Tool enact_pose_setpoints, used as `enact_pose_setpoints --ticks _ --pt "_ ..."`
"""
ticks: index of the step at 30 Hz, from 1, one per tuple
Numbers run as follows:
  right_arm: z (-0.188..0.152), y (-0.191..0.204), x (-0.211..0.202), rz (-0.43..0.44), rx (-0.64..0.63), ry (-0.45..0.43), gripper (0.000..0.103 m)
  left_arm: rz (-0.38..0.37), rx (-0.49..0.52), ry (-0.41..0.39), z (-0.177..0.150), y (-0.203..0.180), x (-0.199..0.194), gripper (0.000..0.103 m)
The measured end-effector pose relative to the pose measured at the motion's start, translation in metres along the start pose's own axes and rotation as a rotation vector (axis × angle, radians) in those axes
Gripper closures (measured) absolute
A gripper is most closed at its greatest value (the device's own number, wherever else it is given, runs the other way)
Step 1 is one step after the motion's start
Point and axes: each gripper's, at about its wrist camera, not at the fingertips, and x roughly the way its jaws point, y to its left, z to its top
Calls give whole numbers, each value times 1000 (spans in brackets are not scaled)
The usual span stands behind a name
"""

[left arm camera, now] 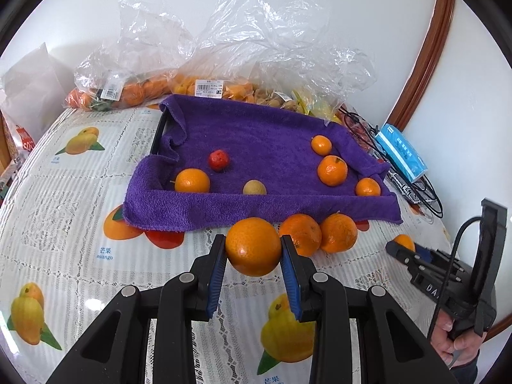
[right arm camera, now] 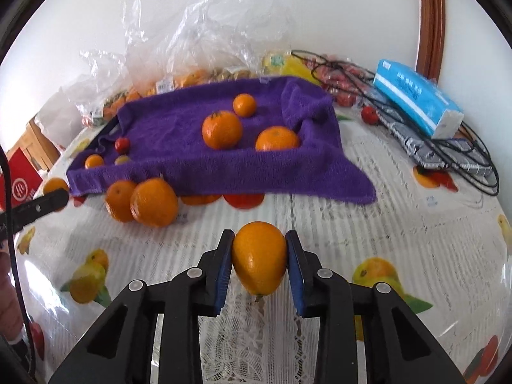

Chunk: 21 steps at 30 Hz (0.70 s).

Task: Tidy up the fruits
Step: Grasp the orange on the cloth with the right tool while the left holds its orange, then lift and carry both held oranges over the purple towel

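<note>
Gripping one orange (left arm camera: pixel 252 246) per claw, left (left arm camera: pixel 252 249), right (right arm camera: pixel 259 256); towel-lined tray (left arm camera: pixel 256 204) holds roughly six fruits.

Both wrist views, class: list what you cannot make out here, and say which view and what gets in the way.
- Bagged fruit, left wrist view: crumpled clear plastic and price labels blur it; count unreadable.
- Tray under the purple towel: only a dark edge shows; the towel hides the rest.
- Right gripper, left wrist view: its fruit is mostly hidden behind the fingers.
- Blue tissue pack, right wrist view: print too small.
- Person's hand: cut off by the image edge.
</note>
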Motion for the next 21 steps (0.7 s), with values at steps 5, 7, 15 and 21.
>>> enact_pose_setpoints --ticks 5,7,15,21 --pt "28 5 -18 4 5 -68 71 -11 2 -26 10 -4 -8 71" --pt "38 9 -23 -1 -2 -90 71 -13 12 -40 16 -6 -11 71" --pt "79 22 -24 -2 -10 -159 71 19 17 -73 46 -7 -10 71" --pt "104 26 -10 0 -19 -170 71 40 10 -90 65 -4 1 71"
